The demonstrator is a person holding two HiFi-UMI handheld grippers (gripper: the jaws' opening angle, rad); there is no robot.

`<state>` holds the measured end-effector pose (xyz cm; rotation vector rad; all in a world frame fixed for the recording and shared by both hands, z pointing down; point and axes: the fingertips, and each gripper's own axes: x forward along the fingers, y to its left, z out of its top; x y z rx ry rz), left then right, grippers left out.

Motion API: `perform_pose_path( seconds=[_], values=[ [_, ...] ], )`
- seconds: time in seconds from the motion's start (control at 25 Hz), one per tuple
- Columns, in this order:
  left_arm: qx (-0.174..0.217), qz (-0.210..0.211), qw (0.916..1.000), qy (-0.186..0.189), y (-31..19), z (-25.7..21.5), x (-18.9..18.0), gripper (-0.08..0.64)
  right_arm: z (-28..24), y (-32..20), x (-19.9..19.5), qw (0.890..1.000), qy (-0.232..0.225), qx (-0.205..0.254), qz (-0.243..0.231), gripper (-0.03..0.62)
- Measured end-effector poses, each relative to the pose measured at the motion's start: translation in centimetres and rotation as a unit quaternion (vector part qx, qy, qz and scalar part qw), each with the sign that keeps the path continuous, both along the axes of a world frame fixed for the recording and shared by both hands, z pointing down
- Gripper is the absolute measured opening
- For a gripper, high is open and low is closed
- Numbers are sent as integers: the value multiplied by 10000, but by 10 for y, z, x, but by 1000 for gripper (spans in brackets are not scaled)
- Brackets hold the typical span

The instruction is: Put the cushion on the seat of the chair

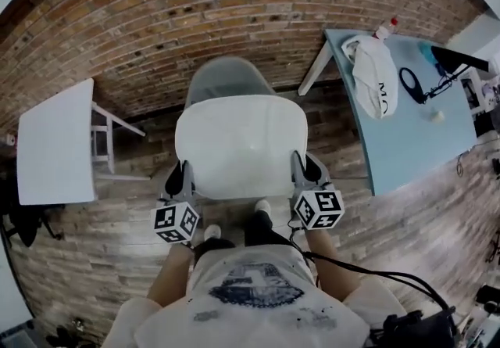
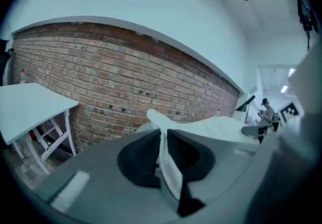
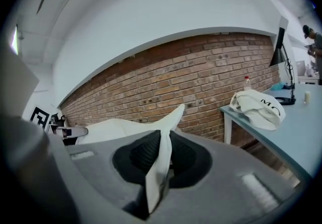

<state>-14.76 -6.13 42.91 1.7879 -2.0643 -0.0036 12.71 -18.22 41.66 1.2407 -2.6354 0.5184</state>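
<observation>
Over the chair point(image 1: 226, 77), left tongs point(image 1: 180, 180) and right tongs point(image 1: 306, 171) each clench a near corner of the white cushion point(image 1: 241, 143), held flat.

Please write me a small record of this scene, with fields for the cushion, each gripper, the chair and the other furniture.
cushion: white, held up by its two near corners
left gripper: jaws shut on the cushion's edge
right gripper: jaws shut on the cushion's edge
chair: grey, partly hidden under the cushion
seat contact: cannot tell
person's left: white table
person's right: light blue table with a white bag on it
</observation>
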Motion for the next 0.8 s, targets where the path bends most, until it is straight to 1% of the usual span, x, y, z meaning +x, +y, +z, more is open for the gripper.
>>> perform_pose_path(
  seconds=[0.24, 0.4, 0.6, 0.8],
  values=[
    [-195, -557, 9983, 8, -11, 20, 6, 32, 22, -42, -4, 9985, 15, -148, -525, 41],
    [-314, -783, 9964, 98, -14, 36, 0, 32, 39, -54, -14, 9971, 56, -261, -707, 41],
    [-464, -800, 9957, 75, -19, 59, -7, 32, 64, -64, -24, 9961, 140, -389, -773, 41],
    [-597, -721, 9955, 161, -30, 97, -18, 32, 100, -73, -33, 9961, 253, -466, -708, 41]
  ],
)
